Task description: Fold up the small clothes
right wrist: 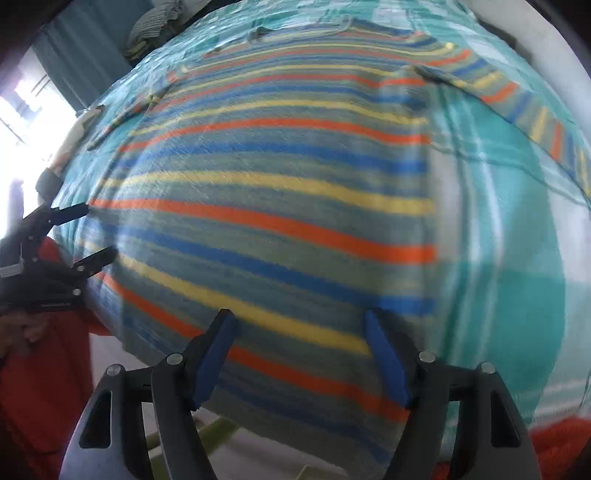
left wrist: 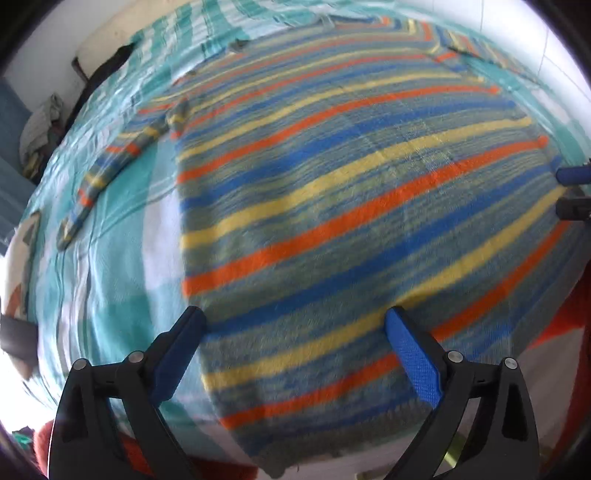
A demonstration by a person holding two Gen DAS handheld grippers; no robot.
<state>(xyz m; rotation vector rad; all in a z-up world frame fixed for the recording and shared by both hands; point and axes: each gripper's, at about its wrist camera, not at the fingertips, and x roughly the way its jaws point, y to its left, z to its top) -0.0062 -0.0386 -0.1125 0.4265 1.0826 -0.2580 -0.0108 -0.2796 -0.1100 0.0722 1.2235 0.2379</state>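
A knitted sweater (left wrist: 332,192) (right wrist: 266,206) with blue, yellow, orange and grey-green stripes lies spread flat on a bed. One sleeve (left wrist: 110,162) runs out to the left in the left wrist view. The other sleeve (right wrist: 517,99) runs out to the right in the right wrist view. My left gripper (left wrist: 295,321) (right wrist: 85,236) is open over the sweater's near left part, with nothing pinched between its blue pads. My right gripper (right wrist: 299,315) (left wrist: 572,192) is open over the near right part, close to the hem. Whether the fingertips touch the knit is not clear.
A teal and white checked bedcover (left wrist: 110,277) (right wrist: 517,240) lies under the sweater. A heap of clothes (left wrist: 40,125) (right wrist: 155,26) sits beyond the bed's far edge. A person's orange garment (right wrist: 44,369) and a hand (right wrist: 22,325) are at the near edge.
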